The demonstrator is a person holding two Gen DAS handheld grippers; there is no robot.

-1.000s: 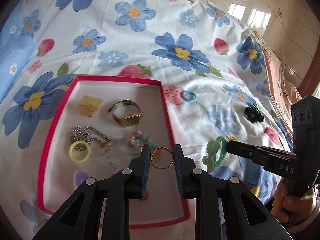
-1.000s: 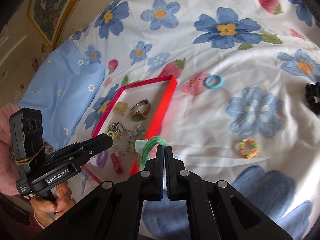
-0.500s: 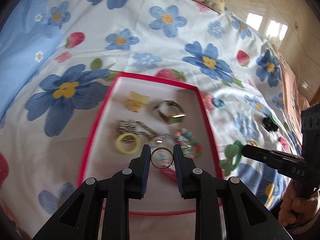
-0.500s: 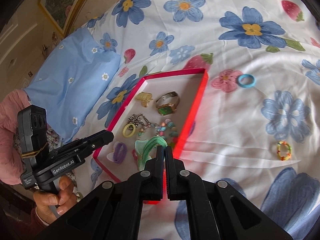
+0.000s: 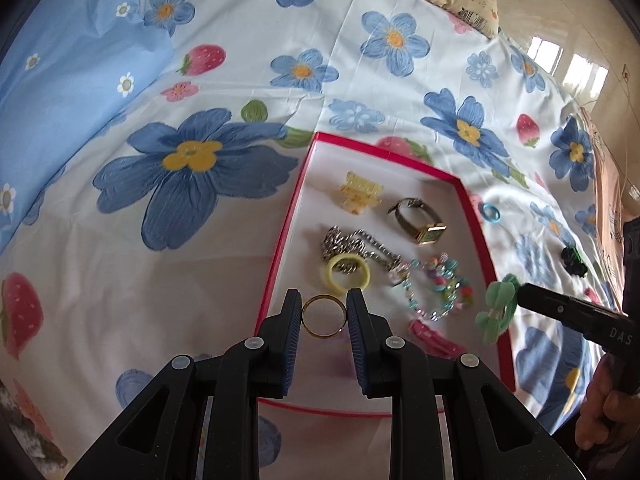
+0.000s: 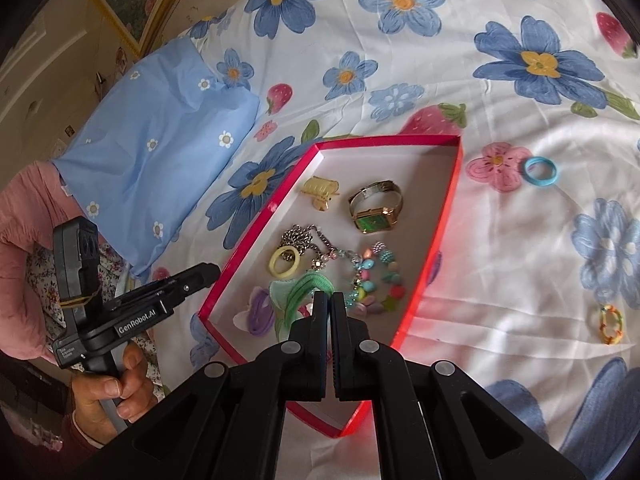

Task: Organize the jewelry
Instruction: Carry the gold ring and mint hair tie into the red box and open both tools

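My left gripper [image 5: 324, 307] is shut on a thin gold ring [image 5: 325, 335], pinched by its sides between the blue pads, just inside the near left rim of the red tray [image 5: 280, 256]. My right gripper [image 6: 329, 300] is shut on a pale green hair tie [image 6: 298, 296] and hangs over the tray's [image 6: 448, 216] near part. In the left wrist view the right gripper [image 5: 524, 292] reaches in from the right with the green tie [image 5: 498, 312] at its tip. The tray holds a watch [image 5: 418, 222], a yellow clip [image 5: 360, 196], a chain [image 5: 352, 240] and a yellow ring [image 5: 347, 274].
A beaded bracelet [image 5: 444, 284], a pink clip [image 5: 430, 334] and a purple tie [image 6: 260, 314] also lie in the tray. On the flowered sheet to its right are a blue ring [image 6: 540, 171], a multicoloured band [image 6: 610, 324] and a black scrunchie [image 5: 574, 260]. A blue pillow [image 6: 160, 160] lies left.
Both grippers have swung leftward. The left one carried the gold ring from the tray's near right side to its near left rim. The right one brought the green tie over the tray.
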